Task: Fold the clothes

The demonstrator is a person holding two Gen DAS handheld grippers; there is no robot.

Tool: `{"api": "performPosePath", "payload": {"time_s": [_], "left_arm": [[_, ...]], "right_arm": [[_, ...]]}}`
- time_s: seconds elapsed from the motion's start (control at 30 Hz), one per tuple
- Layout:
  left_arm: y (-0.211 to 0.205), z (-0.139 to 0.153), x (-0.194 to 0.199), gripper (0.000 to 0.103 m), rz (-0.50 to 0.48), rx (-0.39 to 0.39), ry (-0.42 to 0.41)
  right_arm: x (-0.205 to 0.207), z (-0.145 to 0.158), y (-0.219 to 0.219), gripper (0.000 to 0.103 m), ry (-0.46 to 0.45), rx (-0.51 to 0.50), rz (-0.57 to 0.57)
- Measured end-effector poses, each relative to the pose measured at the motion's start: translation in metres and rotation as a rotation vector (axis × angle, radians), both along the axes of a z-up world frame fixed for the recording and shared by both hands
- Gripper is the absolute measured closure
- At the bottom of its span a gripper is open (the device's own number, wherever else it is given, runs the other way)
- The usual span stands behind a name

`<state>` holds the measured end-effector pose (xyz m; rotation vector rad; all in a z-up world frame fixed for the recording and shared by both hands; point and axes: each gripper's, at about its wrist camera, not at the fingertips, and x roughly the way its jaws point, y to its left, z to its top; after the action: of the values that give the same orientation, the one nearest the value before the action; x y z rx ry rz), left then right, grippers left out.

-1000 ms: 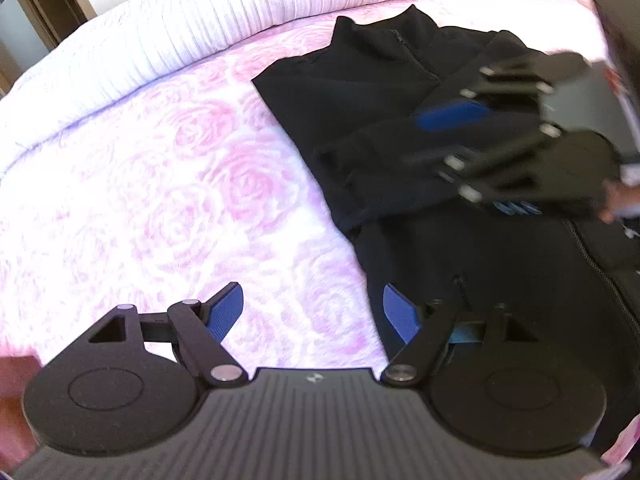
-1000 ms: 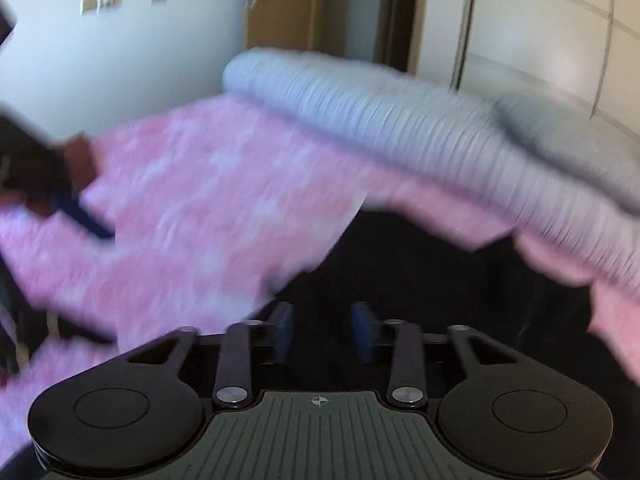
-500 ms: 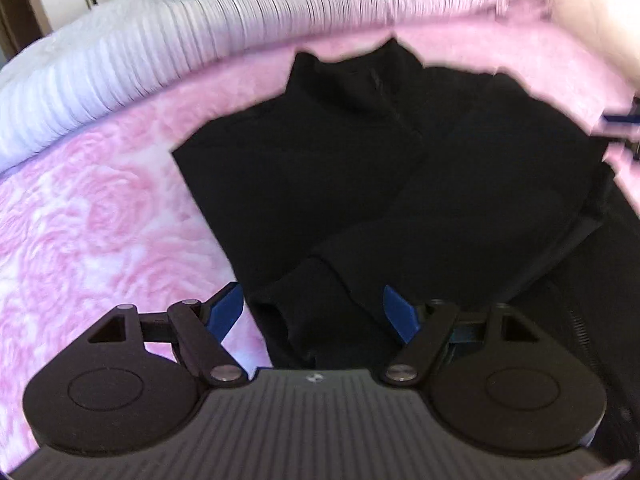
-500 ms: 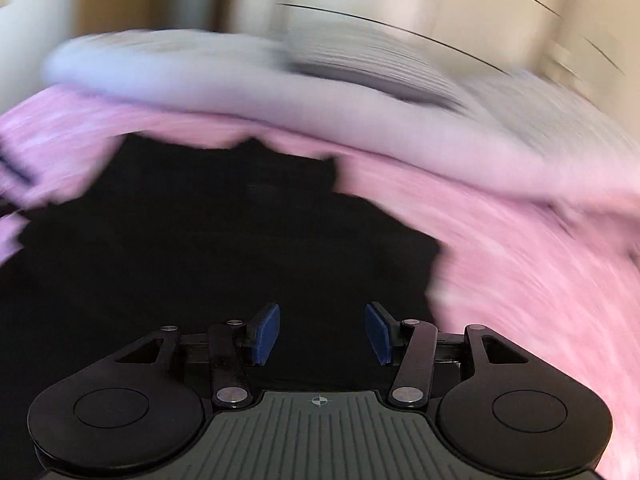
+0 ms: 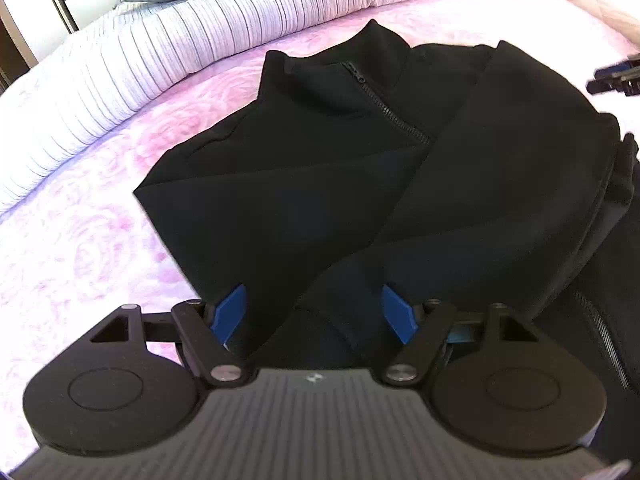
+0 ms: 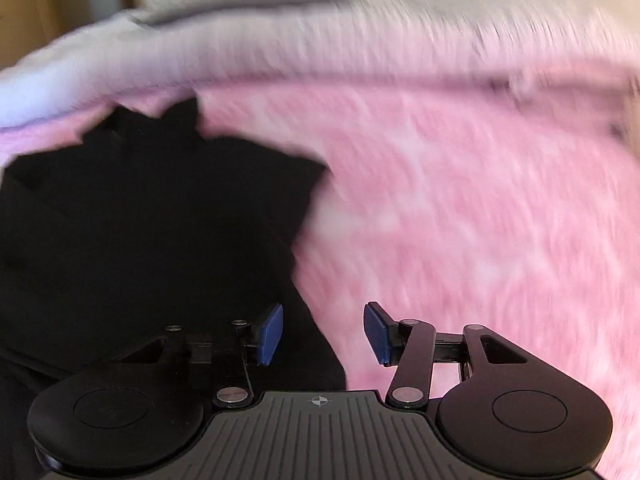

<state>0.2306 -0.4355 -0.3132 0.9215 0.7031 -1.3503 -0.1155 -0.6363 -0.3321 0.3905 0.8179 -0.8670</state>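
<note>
The left gripper point(image 5: 312, 312) hangs low over the black jacket point(image 5: 360, 168), jaws spread wide, with a folded sleeve end lying between the blue pads point(image 5: 230, 312); the pads do not visibly press on it, so nothing is held. A second ago this gripper stood over bare pink cover beside the jacket's edge, with the other gripper working above the sleeve; now it sits squarely over the garment. The sleeve lies diagonally across the jacket's chest, crossing the zip point(image 5: 384, 108), so I judge the sleeve fold laid down and the left hand placed for the next fold.

The right gripper point(image 6: 323, 332) has swung off to the jacket's far side. Its jaws stand moderately apart with nothing between them, one pad over the jacket's edge, the other over the pink bedspread point(image 6: 480, 220). In the left wrist view only a dark sliver of it shows beyond the jacket's right shoulder.

Beyond the jacket's collar lies a striped white duvet point(image 5: 120, 64).

Hard to read: the right wrist view is smeared by motion, and the jacket there is a flat black shape without seams. The jacket's hem is cut off behind the left gripper's body. Black on black hides where sleeve ends and body begins near the pads.
</note>
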Motion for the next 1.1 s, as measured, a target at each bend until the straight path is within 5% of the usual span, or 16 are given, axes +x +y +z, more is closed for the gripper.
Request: {"api": "performPosePath", "payload": {"time_s": [0.1, 0.13, 0.17, 0.27, 0.37, 0.43, 0.6, 0.8, 1.0, 1.1], "left_arm": [[-0.007, -0.014, -0.006, 0.032, -0.026, 0.028, -0.007], [-0.010, -0.019, -0.008, 0.032, -0.037, 0.035, -0.008], [-0.014, -0.027, -0.011, 0.031, -0.044, 0.038, -0.011], [-0.020, -0.038, -0.006, 0.019, -0.020, 0.019, 0.003], [-0.018, -0.035, 0.002, 0.019, 0.004, 0.012, 0.031], [-0.011, -0.024, 0.002, 0.032, 0.010, 0.004, 0.013], [0.020, 0.000, 0.000, 0.032, 0.016, -0.033, -0.002], [0.029, -0.026, 0.002, 0.028, -0.007, 0.039, -0.035], [0.073, 0.023, -0.003, 0.033, 0.006, 0.013, -0.094], [0.120, 0.035, -0.026, 0.032, -0.039, 0.043, -0.159]], "right_arm": [[0.023, 0.007, -0.004, 0.055, -0.052, -0.030, 0.067], [0.033, 0.002, -0.007, 0.063, -0.055, -0.032, 0.097], [0.042, -0.004, -0.010, 0.073, -0.047, -0.032, 0.131], [0.054, -0.035, -0.034, 0.077, 0.035, -0.007, 0.133], [0.041, -0.055, -0.057, 0.077, 0.075, 0.041, 0.053], [0.037, -0.040, -0.051, 0.077, 0.072, 0.007, 0.055], [0.033, -0.002, 0.001, 0.077, 0.026, -0.065, 0.162], [0.037, -0.038, 0.019, 0.077, 0.095, 0.051, 0.210], [0.010, 0.015, 0.061, 0.074, 0.062, -0.010, 0.237], [-0.009, 0.028, 0.106, 0.060, 0.096, -0.035, 0.335]]}}
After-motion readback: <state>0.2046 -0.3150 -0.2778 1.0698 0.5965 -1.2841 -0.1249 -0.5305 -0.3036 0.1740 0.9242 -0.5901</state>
